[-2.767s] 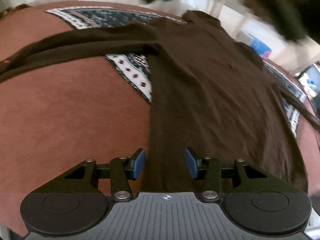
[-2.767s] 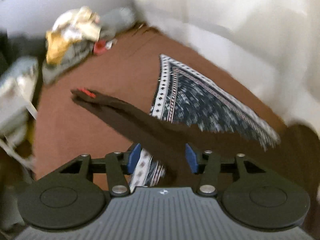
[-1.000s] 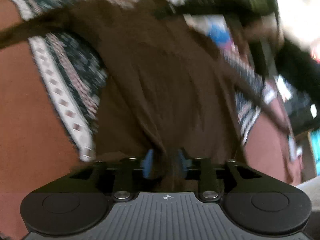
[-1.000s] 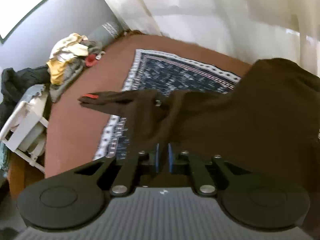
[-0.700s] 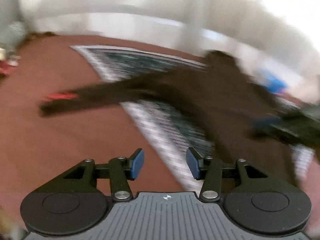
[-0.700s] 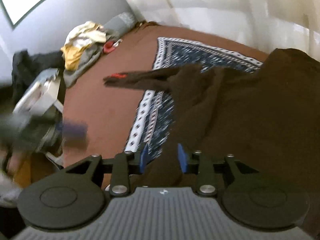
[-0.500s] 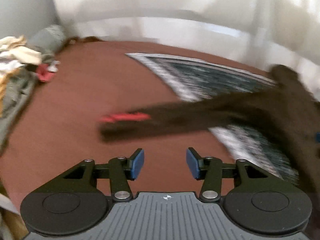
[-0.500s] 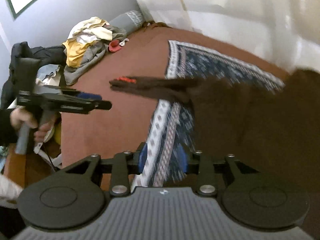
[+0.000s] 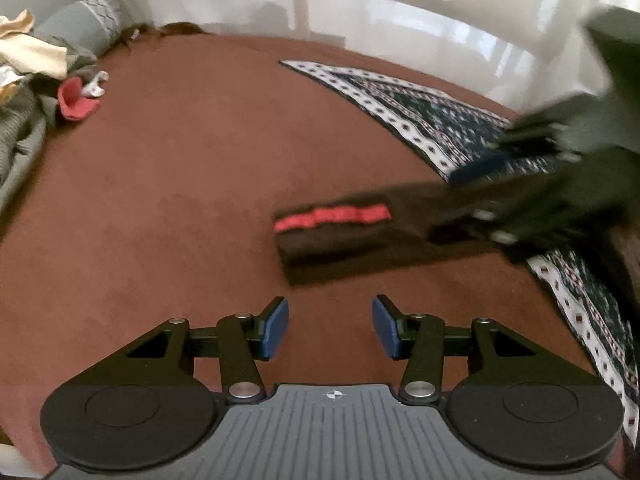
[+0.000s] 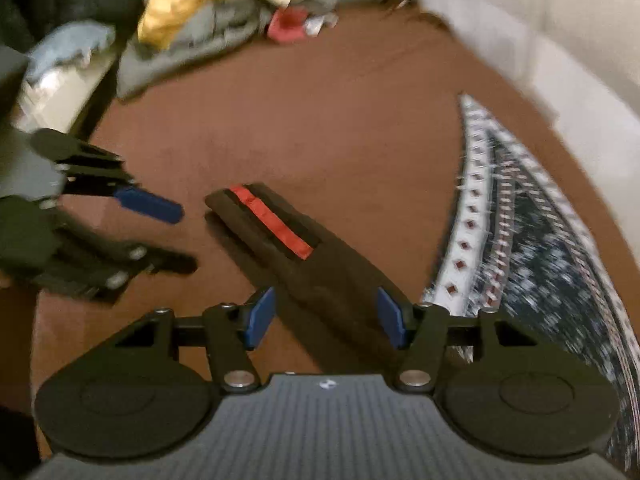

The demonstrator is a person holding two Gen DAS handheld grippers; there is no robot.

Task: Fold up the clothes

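Observation:
A dark brown garment lies on the rust-brown bed. Its long sleeve (image 9: 360,236) with a red stripe at the cuff (image 9: 332,214) stretches left across the cover. My left gripper (image 9: 330,328) is open and empty, just short of the cuff. In the right wrist view the sleeve (image 10: 320,268) runs between the open blue pads of my right gripper (image 10: 326,318), which does not clamp it. The left gripper also shows there (image 10: 160,232) at the left, blurred. The right gripper shows blurred over the sleeve in the left wrist view (image 9: 520,196).
A patterned navy and white cloth (image 9: 420,120) lies under the garment, also seen at the right (image 10: 540,240). A pile of clothes (image 10: 192,12) and a grey bolster (image 9: 80,24) sit at the bed's far end. White curtains (image 9: 400,8) hang behind.
Both grippers let go of the garment body and opened. Both moved left along the sleeve toward the red-striped cuff, which now lies close in front of them.

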